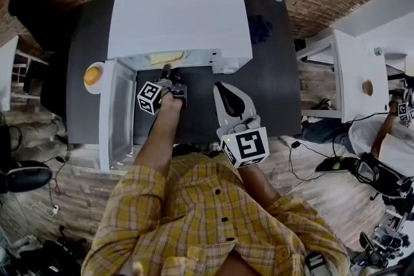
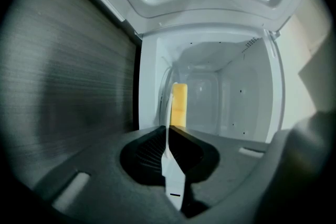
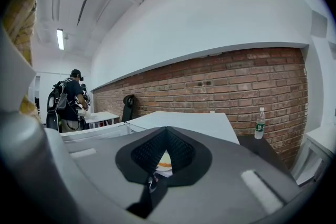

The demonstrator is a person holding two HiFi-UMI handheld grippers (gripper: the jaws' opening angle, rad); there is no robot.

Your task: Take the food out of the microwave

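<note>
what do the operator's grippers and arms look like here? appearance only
The left gripper and right gripper have matte grey shells with black ribbed jaw pads. Each carries a white cube with black square markers. A green light glows beside the right one's cube. The person wears a yellow plaid button shirt that leaves the forearms bare.

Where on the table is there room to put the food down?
The bare dark table right of the microwave is widest. The strip in front is taken by the left gripper, gripping the food plate, and the right gripper. Left is crowded: the open door and a small plate with orange food.
</note>
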